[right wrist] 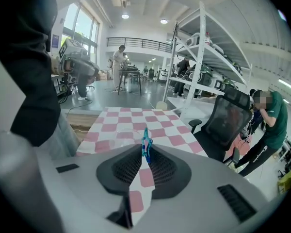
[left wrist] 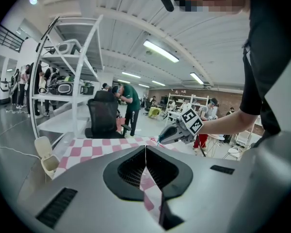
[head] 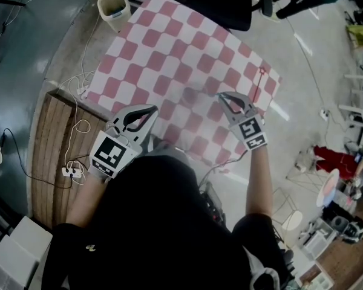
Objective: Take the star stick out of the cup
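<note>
The right claw (right wrist: 145, 153) is clamped by its tips on the blue star stick (right wrist: 145, 143), above the checked table (right wrist: 131, 118); the left claw (left wrist: 145, 152) is closed and empty. The cup I cannot make out. I would lift straight up, slowly, with a firm pinch. No readable writing, only square markers (head: 252, 132)

A tablecloth (head: 187, 53) of pink and white checks lies over a brown wooden surface (head: 48, 150). The left gripper (head: 151, 110) and right gripper (head: 224, 96) are pale grey, with black-and-white square markers. The star stick (right wrist: 145, 147) is bright blue. The bin (head: 112, 5) is cream, and the floor (head: 24, 53) is glossy dark grey.
</note>
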`<action>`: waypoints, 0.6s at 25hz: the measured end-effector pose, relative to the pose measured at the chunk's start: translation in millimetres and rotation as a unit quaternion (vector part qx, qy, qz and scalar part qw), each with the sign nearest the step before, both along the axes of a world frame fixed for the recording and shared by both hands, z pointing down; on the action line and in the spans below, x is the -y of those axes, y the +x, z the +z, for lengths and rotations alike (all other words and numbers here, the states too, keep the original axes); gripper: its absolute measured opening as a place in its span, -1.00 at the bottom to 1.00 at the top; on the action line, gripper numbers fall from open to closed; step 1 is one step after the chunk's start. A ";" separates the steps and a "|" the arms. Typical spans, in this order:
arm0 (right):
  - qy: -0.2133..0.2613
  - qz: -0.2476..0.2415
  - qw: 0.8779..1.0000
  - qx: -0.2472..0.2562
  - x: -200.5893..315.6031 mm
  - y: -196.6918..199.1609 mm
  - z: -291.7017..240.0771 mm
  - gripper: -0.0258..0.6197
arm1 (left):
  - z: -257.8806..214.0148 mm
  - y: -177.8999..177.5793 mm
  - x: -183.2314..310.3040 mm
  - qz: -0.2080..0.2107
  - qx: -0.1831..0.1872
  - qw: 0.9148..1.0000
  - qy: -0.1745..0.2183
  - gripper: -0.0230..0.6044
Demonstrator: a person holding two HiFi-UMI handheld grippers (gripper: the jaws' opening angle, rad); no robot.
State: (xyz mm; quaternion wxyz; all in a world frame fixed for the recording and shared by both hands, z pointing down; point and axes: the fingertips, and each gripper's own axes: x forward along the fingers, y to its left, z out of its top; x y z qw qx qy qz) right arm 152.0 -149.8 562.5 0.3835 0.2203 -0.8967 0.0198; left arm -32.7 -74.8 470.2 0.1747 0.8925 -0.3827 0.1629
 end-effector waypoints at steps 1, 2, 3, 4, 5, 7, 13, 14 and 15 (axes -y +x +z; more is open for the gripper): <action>-0.001 -0.002 1.000 -0.001 -0.9 -0.4 -1.8 -0.76 | -0.6 0.2 0.7 0.002 0.000 1.000 0.004 -0.80; -0.002 -0.003 1.000 -0.001 -2.1 -0.7 -3.6 -0.77 | -1.3 0.6 1.3 0.005 0.001 1.000 0.008 -0.80; -0.004 -0.003 1.000 0.000 -3.7 -1.2 -5.5 -0.78 | -1.7 0.8 1.2 0.007 0.001 1.000 0.011 -0.80; -0.006 -0.003 1.000 0.002 -5.4 -1.8 -7.8 -0.79 | -1.9 0.9 0.8 0.008 0.000 1.000 0.012 -0.80; -0.008 -0.001 1.000 0.006 -6.9 -2.6 -10.6 -0.80 | -2.3 0.8 0.5 0.010 -0.001 1.000 0.013 -0.80; -0.010 0.004 1.000 0.014 -9.4 -3.6 -17.2 -0.81 | -3.3 1.2 0.7 0.013 -0.005 1.000 0.014 -0.80; -0.009 0.017 0.999 0.036 -15.4 -4.6 -37.3 -0.84 | -4.3 2.5 3.9 0.023 -0.007 1.000 0.020 -0.80; -0.008 0.020 0.999 0.040 -16.2 -4.6 -41.0 -0.84 | -5.0 2.9 4.8 0.024 -0.008 0.999 0.021 -0.80; -0.007 0.022 0.999 0.043 -17.1 -4.4 -44.6 -0.84 | -6.0 3.4 5.7 0.026 -0.010 0.999 0.022 -0.80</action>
